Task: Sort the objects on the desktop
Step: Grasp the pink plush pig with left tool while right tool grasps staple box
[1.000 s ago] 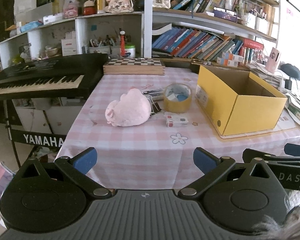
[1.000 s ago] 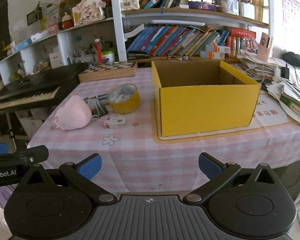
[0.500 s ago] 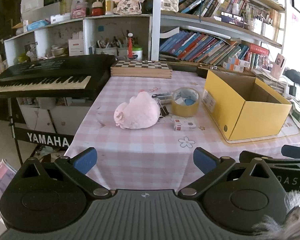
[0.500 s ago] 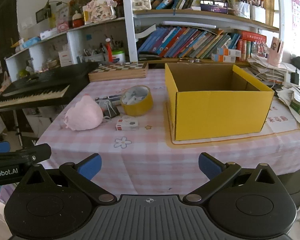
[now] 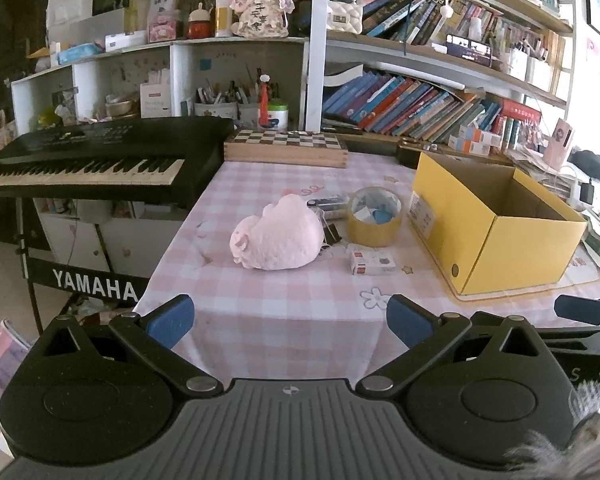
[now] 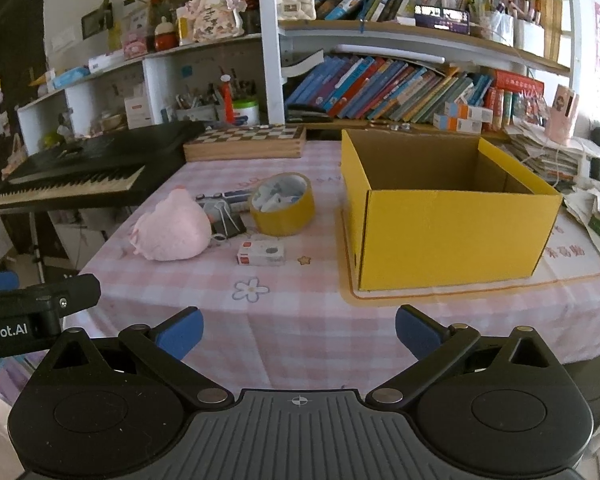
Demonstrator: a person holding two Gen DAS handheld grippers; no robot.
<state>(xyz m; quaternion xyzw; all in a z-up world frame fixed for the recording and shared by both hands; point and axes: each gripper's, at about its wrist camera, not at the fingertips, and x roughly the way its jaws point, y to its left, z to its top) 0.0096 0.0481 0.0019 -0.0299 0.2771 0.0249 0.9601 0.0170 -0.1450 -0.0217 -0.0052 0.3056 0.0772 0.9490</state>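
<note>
Two grippers hang short of the bench edge, both empty w/ fingers spread wide; left gripper (image 5: 290,318) and right gripper (image 6: 299,330) each show blue pads apart w/ only checked cloth between them; nothing clamped.

Yellow box (image 6: 444,220) is the landmark; it stands open-topped on the bench (image 6: 300,312), looks empty from the right view, prob. set there as the bin for the loose bits; its open mouth faces up so things can be dropped in from above.

Loose things are all bunched left of the box, prob. grouped so one reach covers them; tape roll (image 6: 282,210) is near the box's left wall, lying flat w/ scraps inside its core; small white-and-red carton (image 6: 261,253) lies flat left of the box, nearer the bench edge than the tape; pink plush (image 6: 172,230) is farthest left of the box; black binder clips (image 6: 226,222) sit between plush and tape, touching the plush; a dark tube-like item (image 5: 327,202) lies behind them, too small to ID.

Rel. to fingers: all of it is well ahead of both pairs; in the left view the plush (image 5: 278,236) sits roughly on the gap's centre line, so I'd judge it the likely first pick; in the right view the box's near-left corner is ahead of the gap, the loose pile off to the left; no sorting done yet, judging by the bare box.
</note>
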